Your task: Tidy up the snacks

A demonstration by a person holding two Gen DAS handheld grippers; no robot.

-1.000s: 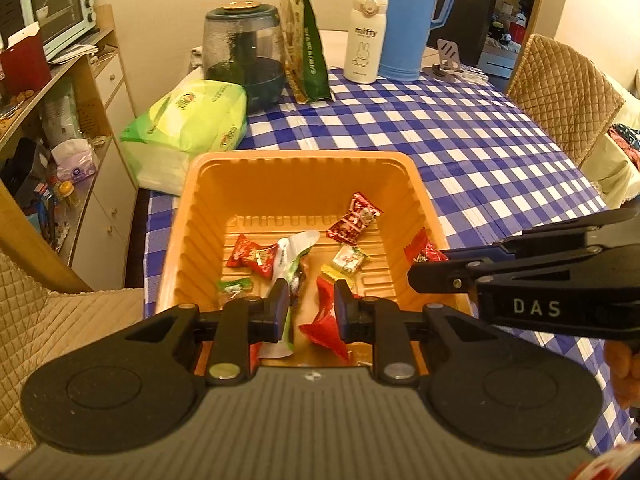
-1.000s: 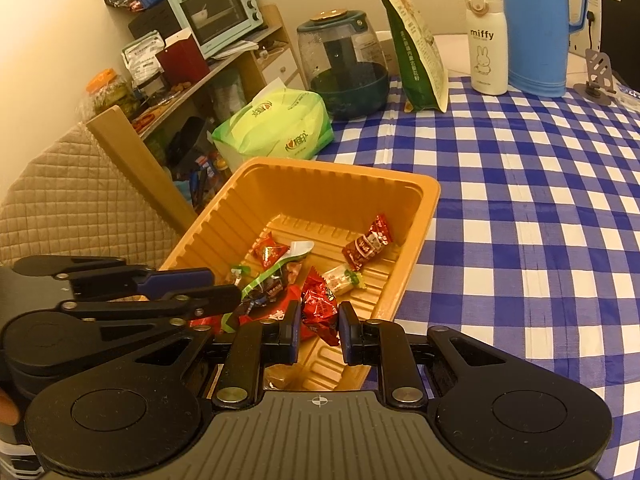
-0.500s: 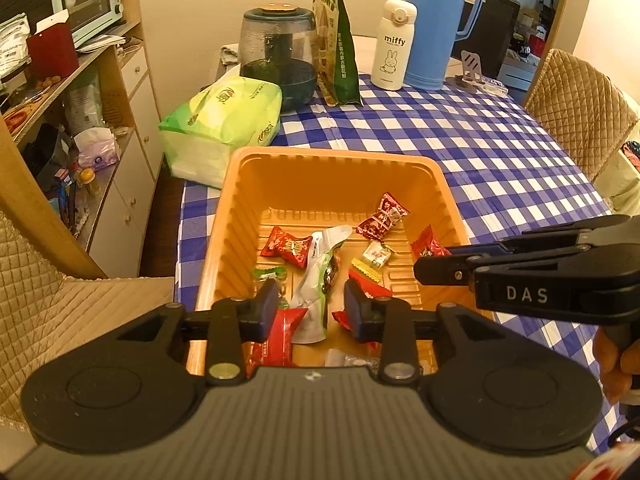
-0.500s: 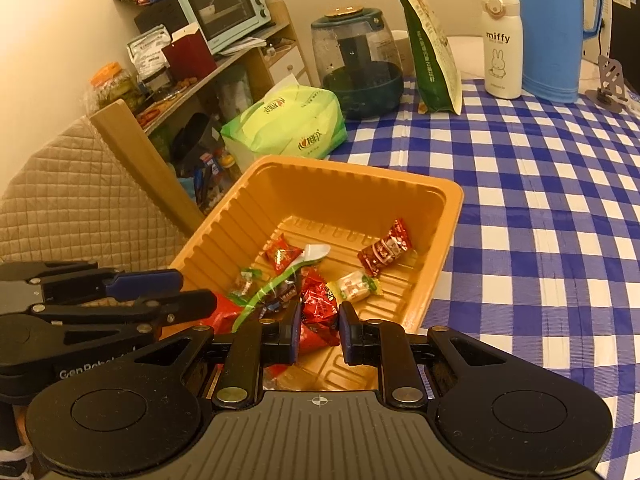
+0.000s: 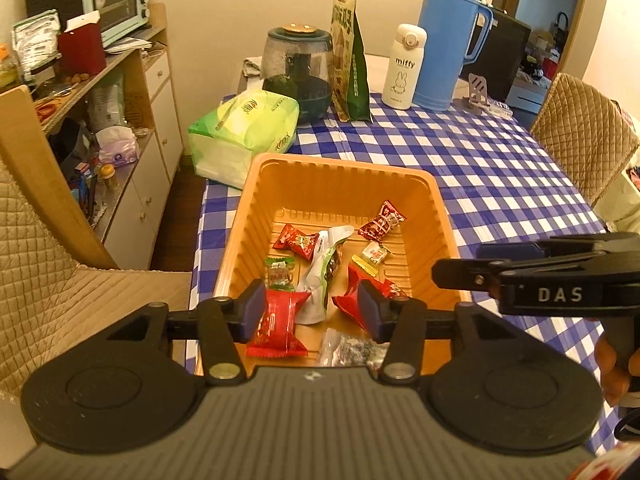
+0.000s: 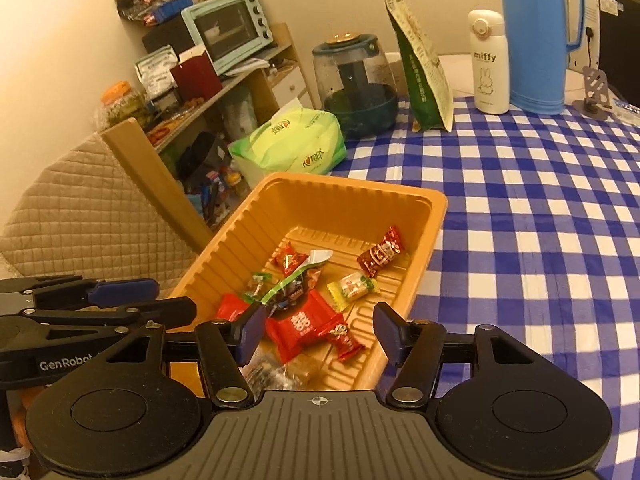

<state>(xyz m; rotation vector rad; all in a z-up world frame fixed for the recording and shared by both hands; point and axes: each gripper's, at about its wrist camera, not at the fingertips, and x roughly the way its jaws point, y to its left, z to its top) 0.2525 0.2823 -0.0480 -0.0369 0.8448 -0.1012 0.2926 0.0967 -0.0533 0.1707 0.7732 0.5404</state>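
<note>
Table (image 5: 480,168) under a blue-and-white checked cloth fills the room's middle, with quilted chairs (image 5: 584,128) at its sides and a cluttered wooden shelf unit (image 6: 240,80) holding a mint toaster oven (image 6: 228,28) by the wall. Orange tray (image 5: 340,176) sits at the near table edge, holding wrapped snacks (image 5: 380,222). At the far end stand a blue thermos (image 5: 448,36), a dark jar (image 5: 300,72) and a white bottle (image 5: 404,66). Left tongs (image 5: 312,312) and right tongs (image 6: 316,332) hover over the tray, both spread apart and empty.

Both tools (image 5: 312,310) (image 6: 318,330) wide apart, empty
</note>
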